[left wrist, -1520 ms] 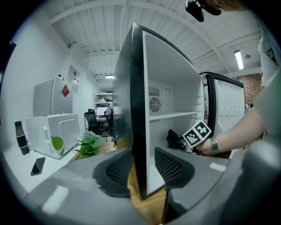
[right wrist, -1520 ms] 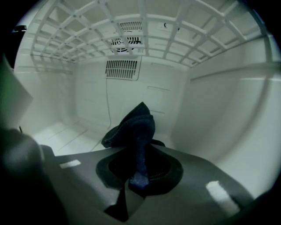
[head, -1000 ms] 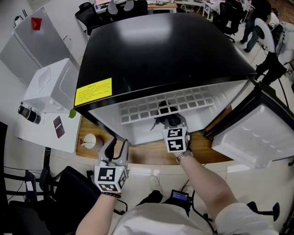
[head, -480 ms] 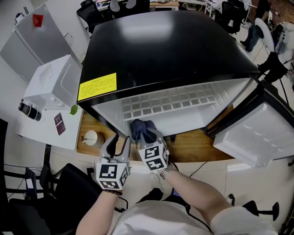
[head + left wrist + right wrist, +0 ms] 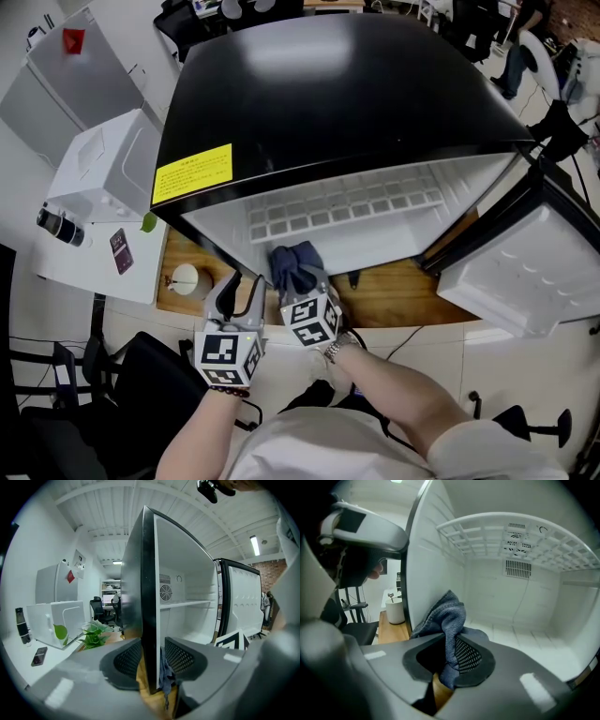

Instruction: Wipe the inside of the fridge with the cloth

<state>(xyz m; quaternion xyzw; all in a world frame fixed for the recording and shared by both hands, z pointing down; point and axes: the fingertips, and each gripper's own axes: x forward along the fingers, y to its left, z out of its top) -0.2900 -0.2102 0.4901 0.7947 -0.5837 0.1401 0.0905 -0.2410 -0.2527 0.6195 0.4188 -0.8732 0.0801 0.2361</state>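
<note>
The right gripper (image 5: pixel 451 663) had its jaws clenched on the blue-grey cloth (image 5: pixel 449 626), which bunched up out of the narrow gap and stood close beside the fridge's white inner side wall (image 5: pixel 433 573), left of centre in the right gripper view. In the head view the cloth (image 5: pixel 295 264) sat just below mid-frame, at the front lip of the open white compartment, with the right gripper (image 5: pixel 300 286) directly beneath it.

The left gripper (image 5: pixel 153 657) had its jaws spread and grasped nothing; the dark front edge of the fridge wall (image 5: pixel 148 597) lined up in the gap beyond them. In the head view the left gripper (image 5: pixel 235 292) hung at lower left of centre, just beside the right one.

The black fridge (image 5: pixel 356 94) filled the upper middle, a white wire shelf (image 5: pixel 347 206) showing inside, its door (image 5: pixel 525 277) swung open at the right. It stood on a wooden board (image 5: pixel 398 295); a small white pot (image 5: pixel 185 279) rested on the board's left end.
</note>
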